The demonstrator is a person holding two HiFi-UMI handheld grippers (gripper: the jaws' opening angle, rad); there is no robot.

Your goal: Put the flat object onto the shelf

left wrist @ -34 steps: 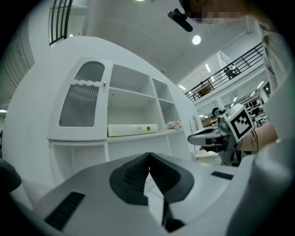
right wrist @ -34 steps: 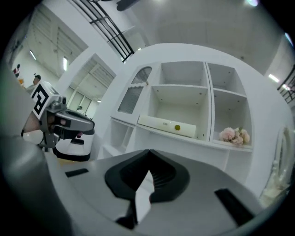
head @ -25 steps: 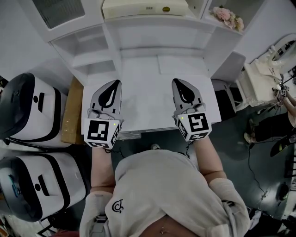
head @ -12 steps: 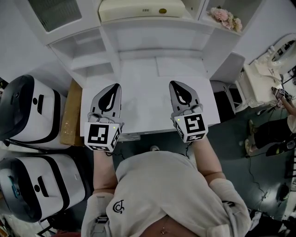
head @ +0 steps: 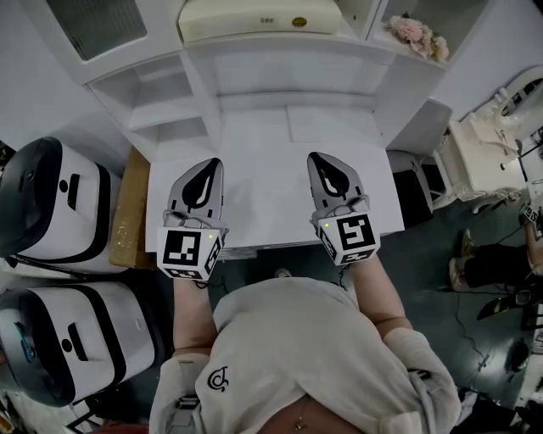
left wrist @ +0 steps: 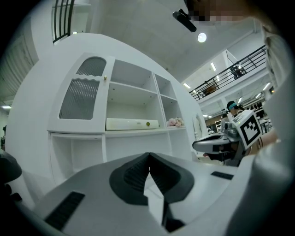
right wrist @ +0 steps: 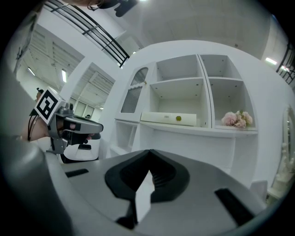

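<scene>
The flat object is a long cream slab with a round yellow mark, lying on the middle shelf of the white cabinet; it also shows in the left gripper view and the right gripper view. My left gripper hovers over the white desk top, shut with nothing in it; its tips meet in its own view. My right gripper is level with it on the right, also shut and holding nothing. Both point toward the cabinet.
Pink flowers sit in the right cubby. Two white and black machines and a brown box stand left of the desk. A dark stool is at its right. The person's torso fills the near side.
Both grippers stay shut over the desk. The right one has drifted slightly left, and the head view has shifted a little.
</scene>
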